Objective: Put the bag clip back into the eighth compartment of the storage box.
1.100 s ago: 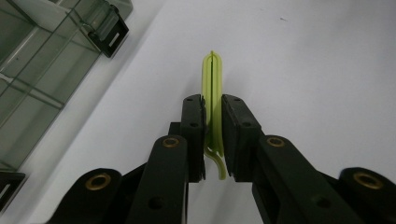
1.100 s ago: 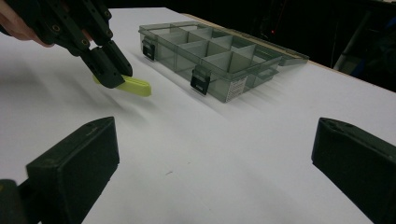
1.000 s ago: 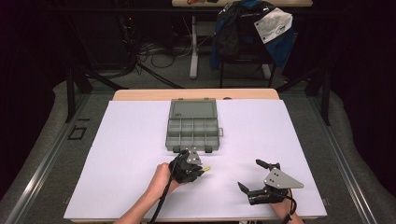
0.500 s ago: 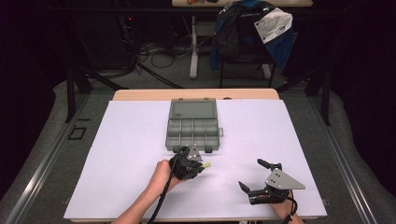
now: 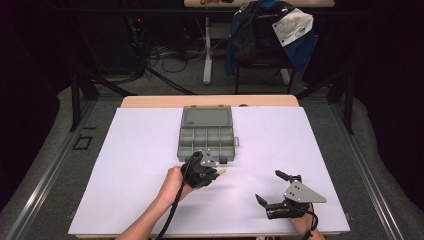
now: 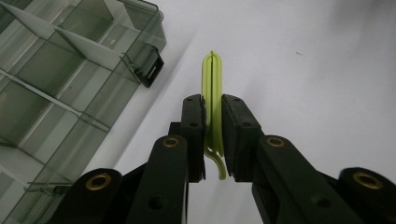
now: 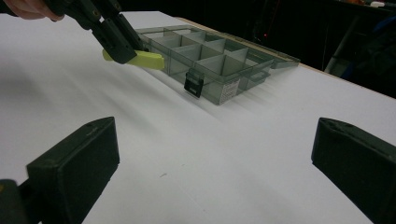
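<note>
1. Left gripper (image 5: 212, 171), centre of the high view just below the organiser box (image 5: 206, 134): pressed together on a thin yellow-green plastic piece (image 6: 212, 100), pinched edge-on between the pads.
2. In the left gripper view, piece standing upright at frame centre, its rounded tip well above the jaw tips, a small hooked tail showing below the pads; white table surface (image 6: 317, 60) behind it.
3. In the right gripper view, same piece (image 7: 142, 59) at upper left, held just beside the box's near wall, close to the black latch (image 7: 194, 85); touching the box or clear of it: cannot tell.
4. Right gripper (image 5: 272, 190), lower right of the high view: spread wide, nothing between the jaws, low over the table and well apart from the box.
5. Box open, lid laid back toward the top of the frame, clear divided compartments (image 6: 51, 65); no contents made out in them.
6. Handling judgement: piece probably very light, thin and somewhat springy, smooth enough to twist or slip in a pinch.
7. Best hold judged to be across the flat faces near mid-length, as now, leaving the tip free to lead into a compartment.
8. Light squeeze advisable; hard clamping likely to bow so thin a strip.
</note>
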